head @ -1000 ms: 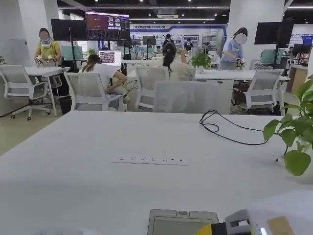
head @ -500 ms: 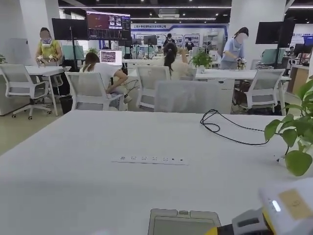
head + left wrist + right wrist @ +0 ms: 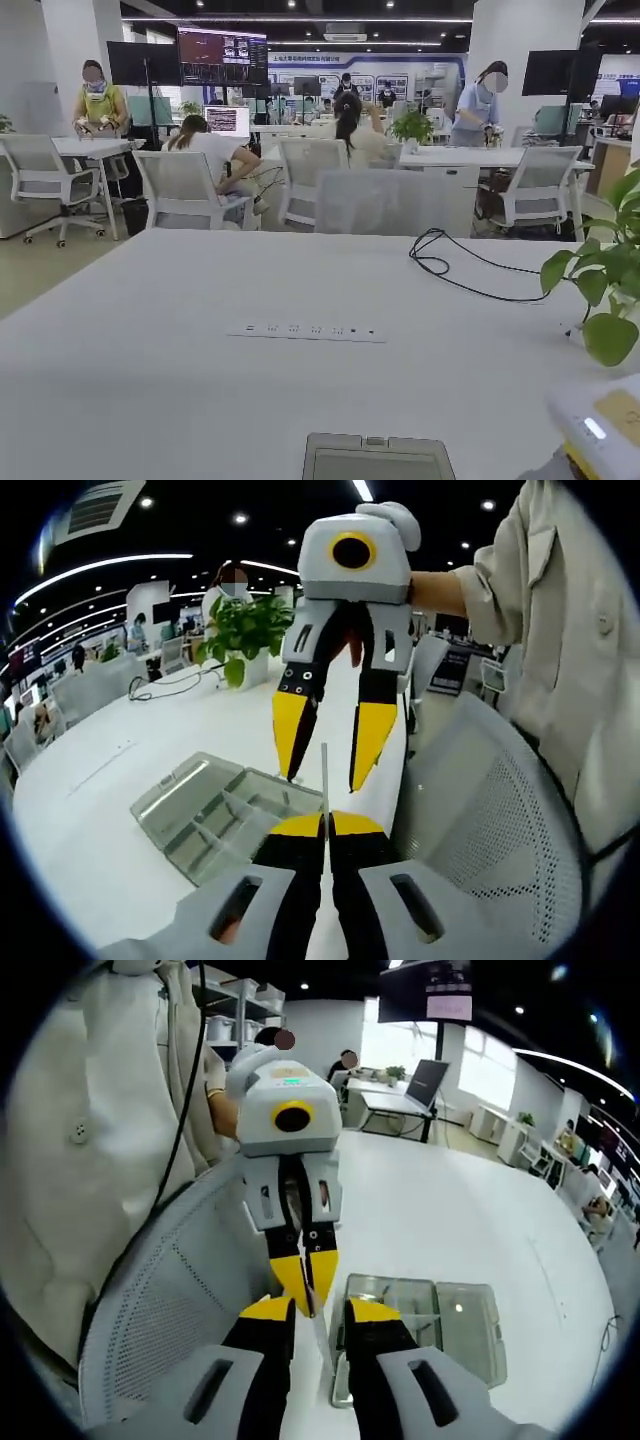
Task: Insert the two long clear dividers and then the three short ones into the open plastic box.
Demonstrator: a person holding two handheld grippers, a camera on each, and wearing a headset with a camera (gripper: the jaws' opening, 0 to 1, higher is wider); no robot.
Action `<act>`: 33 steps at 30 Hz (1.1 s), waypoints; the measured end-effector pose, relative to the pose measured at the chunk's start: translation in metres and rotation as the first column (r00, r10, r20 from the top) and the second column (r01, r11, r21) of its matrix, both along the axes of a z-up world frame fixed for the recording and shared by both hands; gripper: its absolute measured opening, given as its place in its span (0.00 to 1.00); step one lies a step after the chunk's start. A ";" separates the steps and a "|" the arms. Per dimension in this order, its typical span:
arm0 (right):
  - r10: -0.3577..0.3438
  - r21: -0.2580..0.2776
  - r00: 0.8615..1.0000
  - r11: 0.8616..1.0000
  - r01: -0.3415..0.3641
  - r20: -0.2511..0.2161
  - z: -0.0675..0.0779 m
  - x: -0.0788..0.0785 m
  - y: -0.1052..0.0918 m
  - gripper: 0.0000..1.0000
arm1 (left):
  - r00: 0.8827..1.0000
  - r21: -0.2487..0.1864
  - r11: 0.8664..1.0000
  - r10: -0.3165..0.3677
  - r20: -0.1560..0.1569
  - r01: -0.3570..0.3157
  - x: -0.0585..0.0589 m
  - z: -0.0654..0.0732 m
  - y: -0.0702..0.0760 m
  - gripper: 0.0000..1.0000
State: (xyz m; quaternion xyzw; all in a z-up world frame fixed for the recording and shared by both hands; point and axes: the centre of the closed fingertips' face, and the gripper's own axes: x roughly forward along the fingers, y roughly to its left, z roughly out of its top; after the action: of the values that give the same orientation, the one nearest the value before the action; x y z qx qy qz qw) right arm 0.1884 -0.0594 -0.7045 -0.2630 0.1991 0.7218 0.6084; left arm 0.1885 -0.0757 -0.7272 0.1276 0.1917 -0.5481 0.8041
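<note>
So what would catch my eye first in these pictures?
Two yellow-tipped grippers meet nose to nose above the white table. The left gripper has its jaws shut on a thin clear divider, and the right gripper faces it with its jaws open around that strip. Below them on the table lies the open plastic box, and a leafy green plant stands at the right in the head view.

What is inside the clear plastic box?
Clear partitions split the box into compartments that look empty. The left gripper, shut on a divider, covers its near corner.
</note>
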 end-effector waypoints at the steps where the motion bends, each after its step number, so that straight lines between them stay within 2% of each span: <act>1: 0.010 -0.006 1.000 1.000 -0.010 -0.009 -0.001 -0.003 -0.001 0.18 | 1.000 0.008 1.000 -0.025 0.014 0.025 -0.003 0.000 -0.002 0.00; 4: 0.023 -0.012 0.999 1.000 -0.024 -0.027 -0.002 -0.007 -0.003 0.16 | 0.999 -0.002 0.999 -0.042 0.009 0.042 -0.007 0.000 -0.004 0.00; 5: 0.030 -0.017 0.999 0.999 -0.030 -0.038 -0.002 -0.010 -0.005 0.15 | 0.998 0.002 0.998 -0.056 0.016 0.056 -0.008 0.000 -0.004 0.00; 10: 0.043 -0.014 0.998 0.999 -0.044 -0.046 -0.003 -0.014 -0.006 0.13 | 0.997 -0.005 0.997 -0.081 0.018 0.082 -0.013 0.000 -0.006 0.00; 16: 0.073 -0.015 0.995 0.997 -0.075 -0.071 -0.003 -0.024 -0.007 0.07 | 0.995 -0.021 0.995 -0.093 0.026 0.094 -0.015 0.003 -0.008 0.00; 25: 0.076 -0.006 0.995 0.997 -0.076 -0.064 -0.001 -0.024 -0.006 0.03 | 0.994 -0.065 0.992 -0.104 0.026 0.105 -0.017 0.009 -0.009 0.00; 32: 0.061 -0.026 0.996 0.998 -0.063 -0.063 0.000 -0.022 -0.004 0.02 | 0.996 -0.090 0.992 -0.085 0.009 0.085 -0.016 0.009 -0.007 0.00; 33: 0.059 -0.030 0.996 0.998 -0.061 -0.063 0.000 -0.022 -0.003 0.02 | 0.996 -0.093 0.992 -0.084 0.014 0.085 -0.015 0.009 -0.007 0.00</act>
State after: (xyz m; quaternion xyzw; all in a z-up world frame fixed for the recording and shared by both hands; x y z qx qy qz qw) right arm 0.1667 -0.0626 -0.7047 -0.2560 0.2216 0.7442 0.5757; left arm 0.1730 -0.0826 -0.7182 0.1004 0.1563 -0.5894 0.7862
